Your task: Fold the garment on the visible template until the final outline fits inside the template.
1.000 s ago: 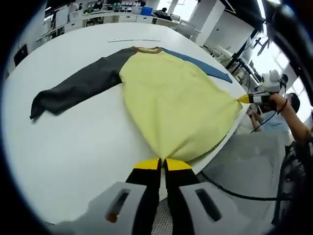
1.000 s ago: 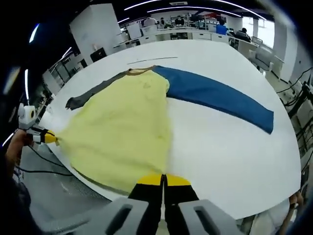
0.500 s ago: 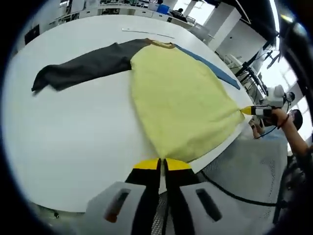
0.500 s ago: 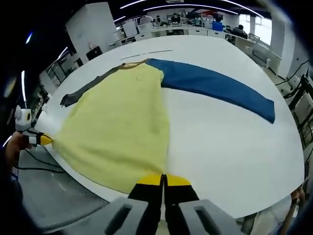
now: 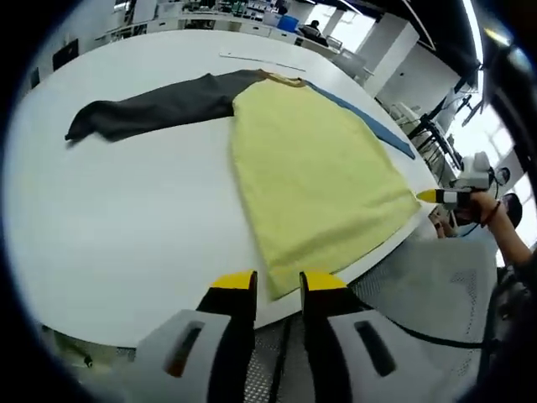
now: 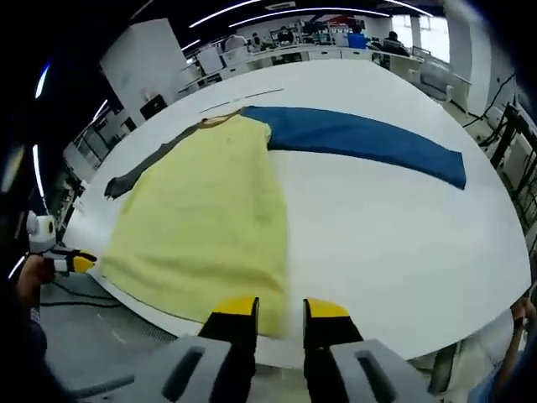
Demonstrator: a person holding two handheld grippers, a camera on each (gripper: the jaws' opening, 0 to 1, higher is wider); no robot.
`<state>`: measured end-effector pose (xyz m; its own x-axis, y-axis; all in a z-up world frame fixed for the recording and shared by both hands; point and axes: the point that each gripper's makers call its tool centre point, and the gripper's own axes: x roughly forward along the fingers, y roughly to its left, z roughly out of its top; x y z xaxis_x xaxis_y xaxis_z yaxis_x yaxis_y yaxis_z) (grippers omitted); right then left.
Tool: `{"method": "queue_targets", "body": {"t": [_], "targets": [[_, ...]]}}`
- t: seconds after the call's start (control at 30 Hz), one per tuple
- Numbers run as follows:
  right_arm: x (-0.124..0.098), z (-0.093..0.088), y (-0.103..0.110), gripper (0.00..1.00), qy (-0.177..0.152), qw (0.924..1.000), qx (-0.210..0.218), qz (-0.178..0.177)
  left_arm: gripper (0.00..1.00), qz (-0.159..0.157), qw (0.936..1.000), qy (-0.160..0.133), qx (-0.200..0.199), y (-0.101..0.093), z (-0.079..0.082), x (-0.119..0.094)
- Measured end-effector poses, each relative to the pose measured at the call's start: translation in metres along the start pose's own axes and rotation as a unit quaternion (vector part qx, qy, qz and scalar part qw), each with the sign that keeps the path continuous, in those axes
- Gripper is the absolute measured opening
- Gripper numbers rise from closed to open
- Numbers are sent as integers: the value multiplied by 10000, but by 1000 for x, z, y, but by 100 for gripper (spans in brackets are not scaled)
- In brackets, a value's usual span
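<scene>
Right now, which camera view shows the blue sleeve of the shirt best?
The right gripper view: the blue sleeve lies there in full length on the white table. The left gripper view shows a thin strip of it behind the yellow body.

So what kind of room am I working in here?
Probably an open-plan lab or office: a large white table holds the shirt, rows of desks with seated people line the far wall, and ceiling strip lights run overhead.

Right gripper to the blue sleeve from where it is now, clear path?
Probably yes. The right gripper is open at the yellow hem, and the blue sleeve lies flat across bare white table with nothing between. It is far across the table, so expect a long reach.
</scene>
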<state>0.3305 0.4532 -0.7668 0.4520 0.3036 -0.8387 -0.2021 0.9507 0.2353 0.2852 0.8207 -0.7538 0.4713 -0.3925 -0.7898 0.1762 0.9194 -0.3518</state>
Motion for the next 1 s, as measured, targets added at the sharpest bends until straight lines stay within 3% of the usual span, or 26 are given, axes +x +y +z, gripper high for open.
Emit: {"method": "queue_targets", "body": {"t": [0.13,0.17,0.2,0.37,0.43,0.53,0.7,0.87,1.0], "targets": [[4,-8,-1,18,42,10000,47,-73,16,23,9999,-67,-112,-3,-1,3],[4,2,-2,16,-208,9997,7,-122,16,29,9999,-54,-128,-5,-3,4],[1,-3,-2,15,-55,9999,60,-119,15,31,9999,-32,-142,-6,-4,5],[-2,-2,-2,9,8,9997,137,-214,12,179,9997,116,-97,-5,-12,10],[-4,-4,-1,1,18,9997,147,-208,9,240,9995,113,-165,-2,-12,10],[-5,-5,1,0,8,9997,175,-167,0,335,9989,153,-279,3,-17,10],[-9,-7,2,0,39,9999,81,-118,0,301,9980,55,-554,5,-19,9],[-7,-8,2,0,50,9999,85,-91,6,171,9990,-10,-412,-1,-17,7],[-6,-10,3,0,56,9999,109,-86,7,127,9985,-70,-530,-3,-16,10]]}}
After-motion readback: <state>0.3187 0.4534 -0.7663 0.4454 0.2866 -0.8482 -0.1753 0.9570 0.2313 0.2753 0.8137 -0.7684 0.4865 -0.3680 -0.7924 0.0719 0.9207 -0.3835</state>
